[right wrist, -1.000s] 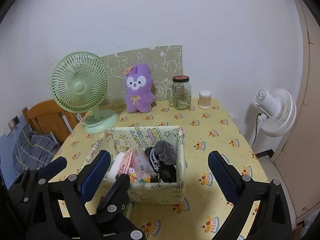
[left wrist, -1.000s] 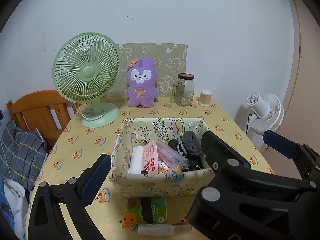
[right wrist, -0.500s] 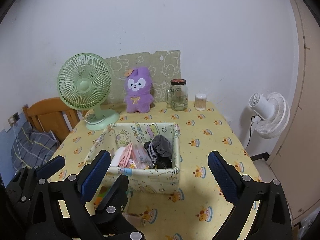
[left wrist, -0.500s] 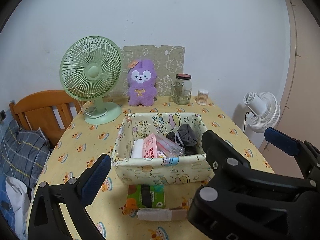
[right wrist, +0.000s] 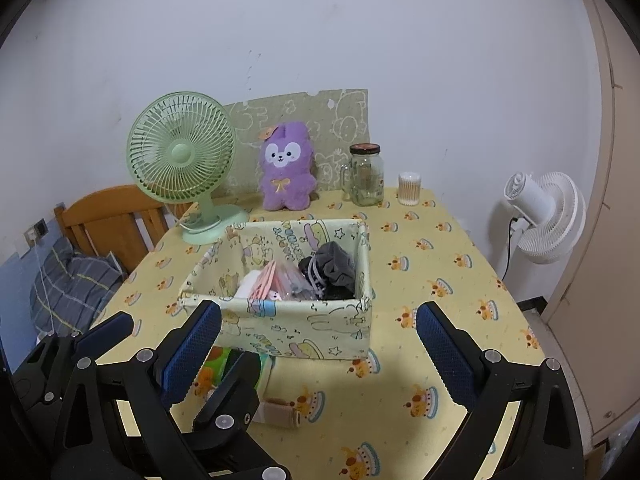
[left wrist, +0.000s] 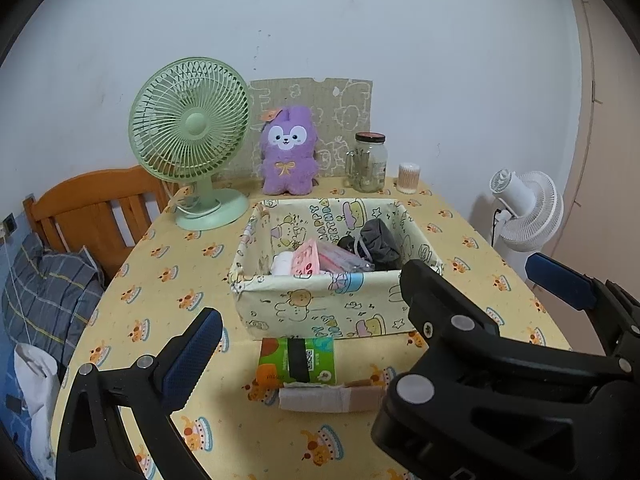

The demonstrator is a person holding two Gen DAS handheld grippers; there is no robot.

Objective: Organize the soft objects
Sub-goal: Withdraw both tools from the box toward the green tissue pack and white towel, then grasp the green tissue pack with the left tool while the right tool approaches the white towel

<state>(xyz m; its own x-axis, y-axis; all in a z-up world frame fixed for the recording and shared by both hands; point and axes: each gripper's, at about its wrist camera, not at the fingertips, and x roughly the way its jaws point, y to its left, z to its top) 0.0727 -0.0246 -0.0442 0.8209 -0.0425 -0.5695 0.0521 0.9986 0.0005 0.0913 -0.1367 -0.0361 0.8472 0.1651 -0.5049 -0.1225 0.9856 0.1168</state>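
Observation:
A cartoon-print fabric box (left wrist: 320,312) (right wrist: 320,332) stands mid-table and holds a grey cloth (left wrist: 378,246) (right wrist: 334,266), pink packets (left wrist: 308,262) and a white item. A purple plush (left wrist: 288,156) (right wrist: 285,168) sits by the back wall. In front of the box lie a green tissue pack (left wrist: 296,360) and a beige roll (left wrist: 320,398) (right wrist: 280,414). My left gripper (left wrist: 320,332) is open and holds nothing; its right finger is hidden behind my right gripper. My right gripper (right wrist: 318,320) is also open with nothing in it. Both hang short of the box.
A green desk fan (left wrist: 192,144) stands at the back left. A glass jar (left wrist: 370,162) and a cotton swab pot (left wrist: 408,178) stand at the back right. A white floor fan (right wrist: 540,216) is off the table's right side. A wooden chair (left wrist: 96,212) with plaid cloth is at the left.
Both grippers have drawn back from the box toward the table's near edge. The tissue pack and the beige roll now show fully. Both stay open.

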